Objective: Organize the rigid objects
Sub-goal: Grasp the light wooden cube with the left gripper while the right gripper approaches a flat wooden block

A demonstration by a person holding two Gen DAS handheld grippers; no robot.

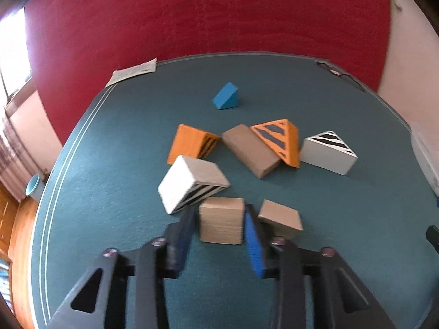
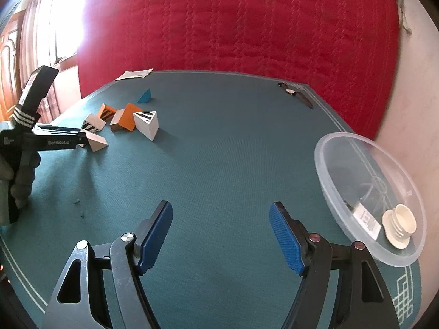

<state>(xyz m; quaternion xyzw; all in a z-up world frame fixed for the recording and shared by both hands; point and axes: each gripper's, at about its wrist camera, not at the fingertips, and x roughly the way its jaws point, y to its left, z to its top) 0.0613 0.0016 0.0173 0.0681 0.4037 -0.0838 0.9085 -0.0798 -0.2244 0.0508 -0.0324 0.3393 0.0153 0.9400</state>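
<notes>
A paper sheet (image 1: 134,71) and wristwatch (image 2: 295,94) lie on the table's (image 2: 233,150) far edge.

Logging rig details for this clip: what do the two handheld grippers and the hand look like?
Both the left gripper and right gripper have black scissor-like linkage arms with silver rivets and ribbed blue fingers. The left body carries white "GenRobot.AI" lettering and white stripes. A grey knit-gloved hand holds it.

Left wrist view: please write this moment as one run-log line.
left gripper: straddling plain wooden block, grip unclear | right gripper: open, empty | clear plastic bowl: no blocks

Black hand-held gripper (image 2: 221,235) — ribbed blue pads (image 2: 285,240), silver screws, grey glove (image 2: 23,181).
</notes>
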